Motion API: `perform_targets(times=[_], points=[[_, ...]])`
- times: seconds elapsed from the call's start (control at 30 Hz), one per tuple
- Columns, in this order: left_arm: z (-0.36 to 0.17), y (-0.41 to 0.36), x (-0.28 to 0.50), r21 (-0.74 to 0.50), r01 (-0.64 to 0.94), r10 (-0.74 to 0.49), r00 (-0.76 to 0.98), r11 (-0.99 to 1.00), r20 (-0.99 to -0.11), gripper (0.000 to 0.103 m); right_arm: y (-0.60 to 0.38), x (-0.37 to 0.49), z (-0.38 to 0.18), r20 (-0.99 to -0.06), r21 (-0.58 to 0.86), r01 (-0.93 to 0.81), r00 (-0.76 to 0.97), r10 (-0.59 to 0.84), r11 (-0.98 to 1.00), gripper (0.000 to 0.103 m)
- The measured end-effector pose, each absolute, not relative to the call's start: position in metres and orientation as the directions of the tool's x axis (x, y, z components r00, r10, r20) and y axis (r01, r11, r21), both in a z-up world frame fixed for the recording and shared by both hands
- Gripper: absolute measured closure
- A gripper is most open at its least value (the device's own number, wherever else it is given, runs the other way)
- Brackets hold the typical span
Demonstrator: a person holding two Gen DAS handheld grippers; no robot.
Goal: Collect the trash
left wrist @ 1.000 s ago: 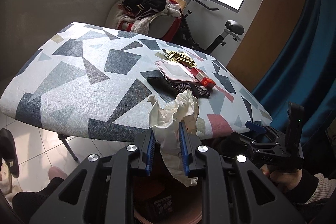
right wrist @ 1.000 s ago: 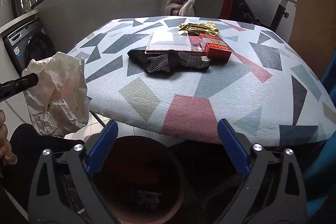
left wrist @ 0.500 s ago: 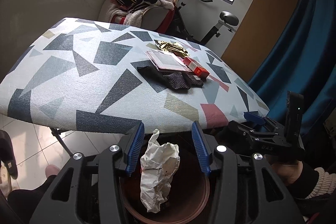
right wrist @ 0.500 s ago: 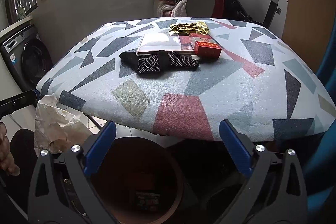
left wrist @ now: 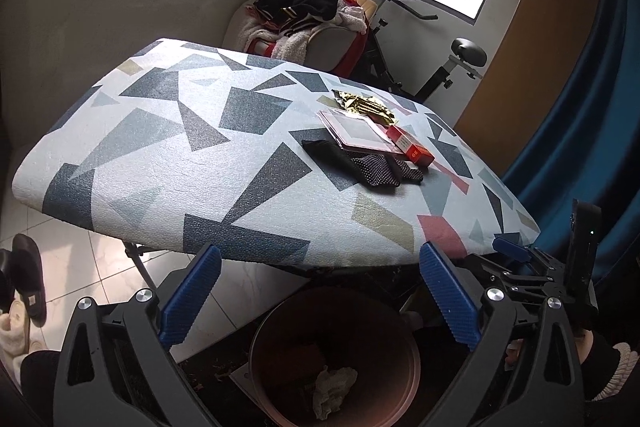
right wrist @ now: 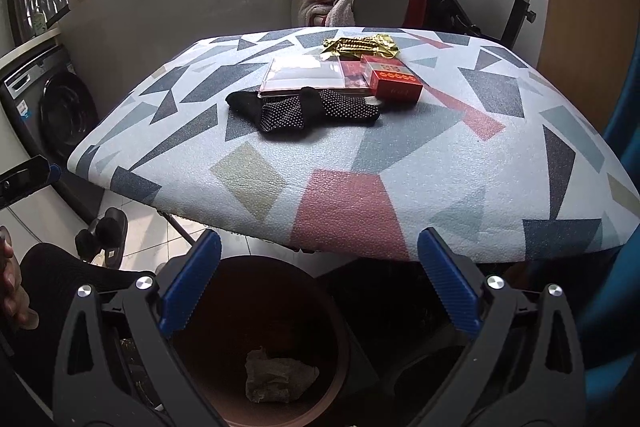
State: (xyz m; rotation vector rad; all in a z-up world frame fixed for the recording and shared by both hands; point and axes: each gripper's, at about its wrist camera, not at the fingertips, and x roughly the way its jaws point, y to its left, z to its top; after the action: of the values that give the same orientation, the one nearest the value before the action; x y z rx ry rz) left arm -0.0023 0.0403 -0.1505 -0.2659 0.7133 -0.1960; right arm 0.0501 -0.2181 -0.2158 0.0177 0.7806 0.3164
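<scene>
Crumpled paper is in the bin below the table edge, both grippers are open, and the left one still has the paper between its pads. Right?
Not quite. The left gripper is empty: its jaws have just been opening and nothing sits between them. The left wrist view shows the crumpled paper lying inside the bin. The right gripper is open too.

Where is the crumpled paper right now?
In both wrist views the crumpled paper lies at the bottom of the brown bin, below the table's near edge.
</scene>
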Motion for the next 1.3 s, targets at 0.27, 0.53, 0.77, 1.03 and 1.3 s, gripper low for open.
perform_targets(times=[0.27,0.53,0.77,1.03,1.3], points=[[-0.158,0.045,0.000,-0.310,0.056,-0.251,0.728,0.949,-0.638,0.006,-0.219,0.052,-0.220,-0.697,0.119,-0.258,0.666,0.265,0.959,0.006],[-0.166,0.046,0.004,-0.312,0.038,-0.244,0.714,0.949,-0.656,0.006,-0.223,0.059,-0.222,-0.699,0.073,-0.236,0.681,0.218,0.969,0.006],[-0.173,0.049,0.011,-0.318,0.015,-0.236,0.703,0.948,-0.671,0.006,-0.238,0.098,-0.208,-0.695,0.079,-0.265,0.677,0.244,0.961,0.006],[-0.174,0.057,0.030,-0.307,0.005,-0.221,0.703,0.952,-0.675,0.006,-0.261,0.201,-0.191,-0.723,0.169,-0.211,0.637,0.267,0.963,0.006],[-0.167,0.069,0.061,-0.303,0.018,-0.225,0.713,0.953,-0.664,0.006,-0.261,0.287,-0.208,-0.746,0.175,-0.183,0.617,0.252,0.967,0.006]])
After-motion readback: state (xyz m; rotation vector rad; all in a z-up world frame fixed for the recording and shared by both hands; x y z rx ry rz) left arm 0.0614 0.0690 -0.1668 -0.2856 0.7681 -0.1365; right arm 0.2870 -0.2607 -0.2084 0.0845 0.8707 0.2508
